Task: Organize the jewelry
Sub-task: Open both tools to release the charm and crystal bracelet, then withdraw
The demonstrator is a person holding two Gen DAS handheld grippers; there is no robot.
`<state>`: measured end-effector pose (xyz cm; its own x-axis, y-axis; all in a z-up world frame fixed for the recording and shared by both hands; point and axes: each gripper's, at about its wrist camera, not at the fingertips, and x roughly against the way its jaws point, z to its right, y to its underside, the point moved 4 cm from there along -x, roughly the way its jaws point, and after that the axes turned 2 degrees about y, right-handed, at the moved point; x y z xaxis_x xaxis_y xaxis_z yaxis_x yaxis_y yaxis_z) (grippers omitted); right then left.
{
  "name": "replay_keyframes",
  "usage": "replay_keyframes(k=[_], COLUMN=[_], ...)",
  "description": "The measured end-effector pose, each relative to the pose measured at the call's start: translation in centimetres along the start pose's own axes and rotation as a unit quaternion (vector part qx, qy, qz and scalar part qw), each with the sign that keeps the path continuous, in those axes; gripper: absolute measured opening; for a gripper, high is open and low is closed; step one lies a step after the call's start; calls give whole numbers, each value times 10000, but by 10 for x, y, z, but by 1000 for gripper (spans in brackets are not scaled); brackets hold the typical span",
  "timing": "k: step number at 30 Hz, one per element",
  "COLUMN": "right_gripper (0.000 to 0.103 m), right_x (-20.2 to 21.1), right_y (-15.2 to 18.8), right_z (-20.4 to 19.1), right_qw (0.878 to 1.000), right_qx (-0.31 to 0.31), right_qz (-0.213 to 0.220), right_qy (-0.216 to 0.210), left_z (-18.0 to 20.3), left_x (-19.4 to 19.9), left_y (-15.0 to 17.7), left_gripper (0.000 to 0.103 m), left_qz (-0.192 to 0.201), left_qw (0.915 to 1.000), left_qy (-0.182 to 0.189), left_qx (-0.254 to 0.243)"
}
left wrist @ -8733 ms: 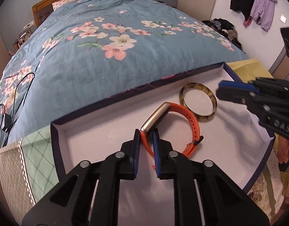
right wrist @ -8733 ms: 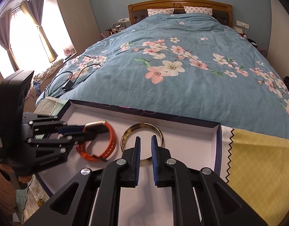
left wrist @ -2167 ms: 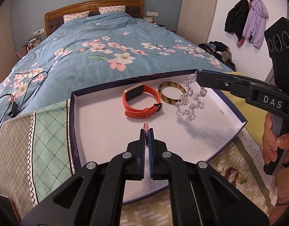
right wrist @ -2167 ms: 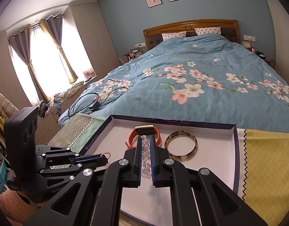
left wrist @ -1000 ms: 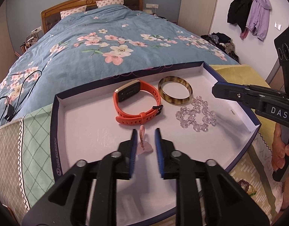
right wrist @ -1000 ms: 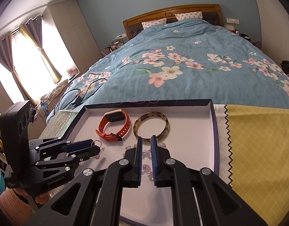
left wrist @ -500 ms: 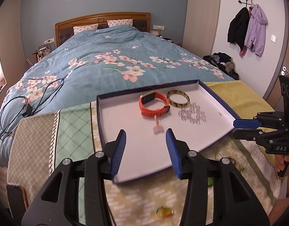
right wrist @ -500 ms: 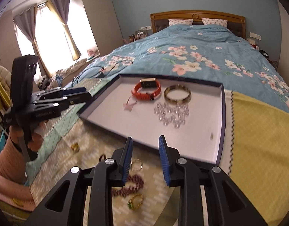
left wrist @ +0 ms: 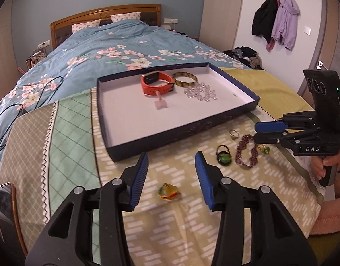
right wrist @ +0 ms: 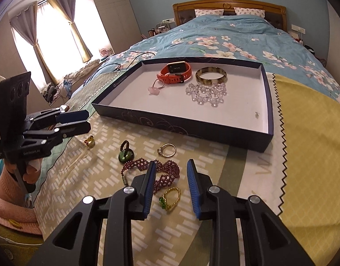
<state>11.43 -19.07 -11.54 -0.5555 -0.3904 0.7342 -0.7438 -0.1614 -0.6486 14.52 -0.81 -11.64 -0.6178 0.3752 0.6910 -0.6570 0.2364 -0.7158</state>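
Your left tongs [left wrist: 172,177] stood wide apart above a small yellow ring [left wrist: 168,191] on the patterned cloth [left wrist: 181,221], gripping nothing. Your right tongs [right wrist: 171,185] were also apart and empty, over a gold ring with a green stone [right wrist: 170,198] and just beside the maroon beaded bracelet [right wrist: 152,168]. In the navy tray [right wrist: 181,124] lay the orange watch [right wrist: 175,72], the tortoiseshell bangle [right wrist: 210,75], the clear bead bracelet [right wrist: 206,93] and a pink charm [right wrist: 155,88].
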Motion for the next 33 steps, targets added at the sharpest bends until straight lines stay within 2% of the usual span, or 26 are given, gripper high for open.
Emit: replay_keyframes(k=[10,23,25,27,33], right_gripper=[27,27,25,12,8], right_x=[9,6,6,5,7], right_y=[12,24,24,24,24], right_z=[6,-9,-10,-10,-9], right_qw=[9998,9990,9986,9983,9983], right_qx=[-198,234,296,316,294], right_qz=[39,-194,-187,-192,-147], right_qy=[8,316,394,459,474], left_z=[30,37,36,36,37], left_x=[-13,-18,-18,-17,-17], left_y=[7,12,13,13,13], left_gripper=[43,43,43,43,43], left_qz=[-143,-215,-224,-217,-222], left_qw=[9995,9991,9990,9990,9990], left_qy=[279,362,380,384,400], left_qx=[-79,11,40,43,5])
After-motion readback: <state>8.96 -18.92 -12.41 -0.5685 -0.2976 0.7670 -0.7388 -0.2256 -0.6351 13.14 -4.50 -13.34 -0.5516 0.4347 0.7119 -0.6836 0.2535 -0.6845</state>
